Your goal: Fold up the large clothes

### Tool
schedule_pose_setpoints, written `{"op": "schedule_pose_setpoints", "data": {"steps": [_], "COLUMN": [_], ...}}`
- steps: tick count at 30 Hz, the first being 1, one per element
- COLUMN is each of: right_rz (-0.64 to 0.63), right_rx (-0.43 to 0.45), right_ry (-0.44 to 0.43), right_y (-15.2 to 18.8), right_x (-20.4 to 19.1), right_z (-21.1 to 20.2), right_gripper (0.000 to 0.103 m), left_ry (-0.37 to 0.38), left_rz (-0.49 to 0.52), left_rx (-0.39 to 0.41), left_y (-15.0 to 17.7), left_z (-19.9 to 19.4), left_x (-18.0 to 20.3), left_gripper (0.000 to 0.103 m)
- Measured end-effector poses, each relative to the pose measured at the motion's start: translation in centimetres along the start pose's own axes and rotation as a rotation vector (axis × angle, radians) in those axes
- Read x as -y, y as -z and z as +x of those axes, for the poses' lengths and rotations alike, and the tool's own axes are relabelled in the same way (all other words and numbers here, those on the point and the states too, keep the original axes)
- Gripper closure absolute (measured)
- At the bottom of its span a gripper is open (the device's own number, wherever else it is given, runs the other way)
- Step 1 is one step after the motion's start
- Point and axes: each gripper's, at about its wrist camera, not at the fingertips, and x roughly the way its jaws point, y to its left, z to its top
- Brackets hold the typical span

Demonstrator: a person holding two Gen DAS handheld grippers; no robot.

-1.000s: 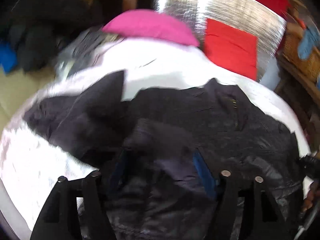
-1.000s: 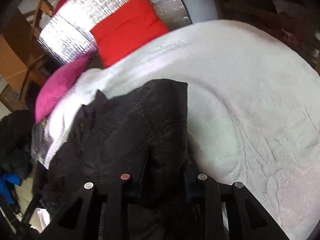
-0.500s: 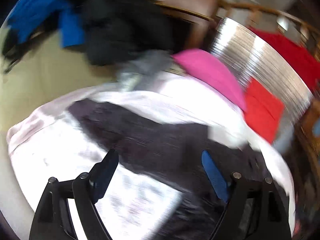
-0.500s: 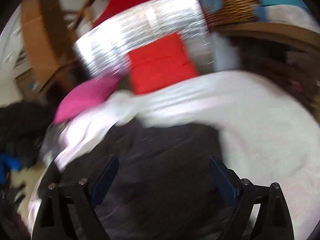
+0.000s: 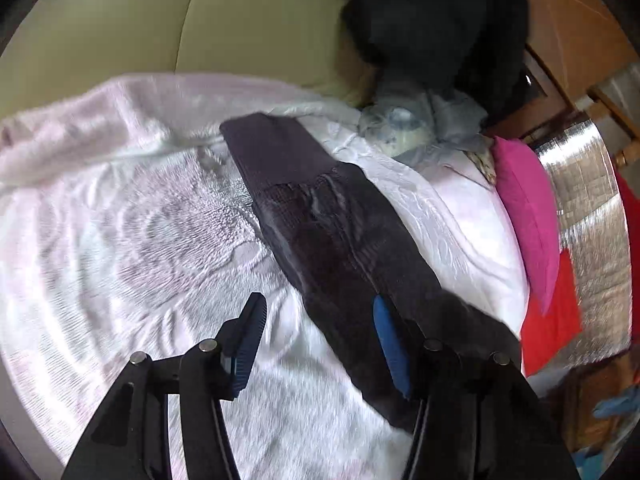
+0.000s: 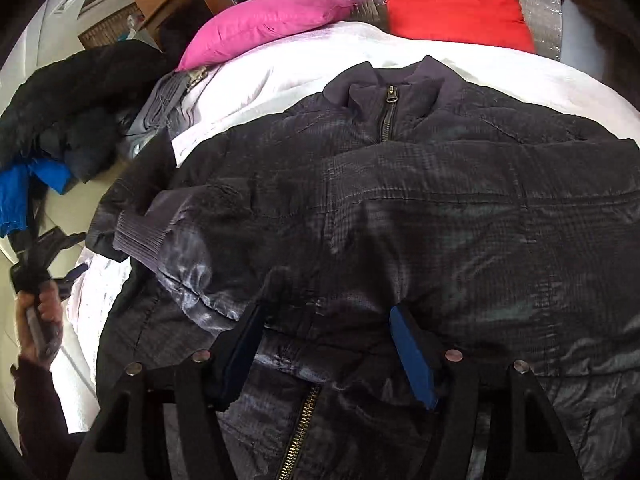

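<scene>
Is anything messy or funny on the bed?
Yes. The dark jacket is folded unevenly: one ribbed cuff pokes out at its left side, and the sleeve trails slantwise over the white blanket. Nothing looks torn or spilled.

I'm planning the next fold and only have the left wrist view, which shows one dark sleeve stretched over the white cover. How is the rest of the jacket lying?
Observer: The right wrist view shows the jacket lying front up, its zip closed at the collar.
Operator: And the second sleeve, is it spread out too?
Observer: No. That sleeve is folded across the chest, and its ribbed cuff ends near the jacket's edge on the picture's left.
</scene>
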Motion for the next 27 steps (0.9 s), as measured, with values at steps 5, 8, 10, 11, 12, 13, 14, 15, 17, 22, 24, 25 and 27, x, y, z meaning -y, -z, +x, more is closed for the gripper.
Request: {"op": "schedule_pose_setpoints", "data": {"steps": [5, 8, 10, 11, 12, 13, 14, 15, 17, 22, 24, 25, 27], "right_rz": [0.014, -0.024, -0.049, -0.057, -0.061, -0.061, -0.057, -0.046, -0.014, 0.084, 0.144, 0.180, 0.254], "right_rx": [-0.008, -0.009, -0.009, -0.008, -0.008, -0.007, -0.005, -0.001, 0.006, 0.116, 0.182, 0.215, 0.274], "right_ry": [-0.023, 0.004, 0.023, 0.031, 0.035, 0.036, 0.032, 0.021, -0.007, -0.029, -0.041, -0.046, -0.051], "right_y": [-0.2, -0.2, 0.0, 0.0, 0.0, 0.1, 0.0, 0.0, 0.0, -0.9, -1.2, -1.3, -1.3], "right_x": [0.7, 0.0, -0.4, -0.5, -0.6, -0.6, -0.5, -0.3, 0.2, 2.5, 3.8, 4.7, 6.6], "right_z": [0.1, 0.2, 0.3, 0.3, 0.3, 0.2, 0.1, 0.0, -0.5, -3.4, -5.1, -6.0, -7.6], "right_gripper": [0.034, 0.034, 0.034, 0.034, 0.034, 0.034, 0.034, 0.034, 0.034, 0.034, 0.034, 0.034, 0.034], "left_ry": [0.036, 0.069, 0.083, 0.084, 0.078, 0.058, 0.041, 0.035, 0.030, 0.093, 0.173, 0.213, 0.274], "left_rz": [-0.101, -0.108, -0.113, -0.119, -0.120, -0.118, -0.116, -0.113, -0.101, 0.090, 0.210, 0.275, 0.400], "left_rx": [-0.040, -0.023, -0.010, 0.000, 0.009, 0.009, 0.005, 0.009, 0.035, 0.145, 0.183, 0.199, 0.226], "left_y": [-1.3, -2.0, -2.4, -2.6, -2.8, -3.0, -3.1, -3.2, -3.1, -1.6, 0.3, 1.3, 4.3], "left_z": [2.6, 3.3, 3.8, 4.0, 4.3, 4.6, 4.9, 4.9, 4.5, -0.3, -3.3, -4.7, -7.3], "left_x": [-1.4, -1.5, -1.4, -1.5, -1.4, -1.3, -1.2, -1.1, -0.3, 7.3, 11.6, 13.6, 17.7], "left_gripper": [0.046, 0.046, 0.047, 0.051, 0.056, 0.073, 0.086, 0.089, 0.096, 0.097, 0.097, 0.098, 0.098]}}
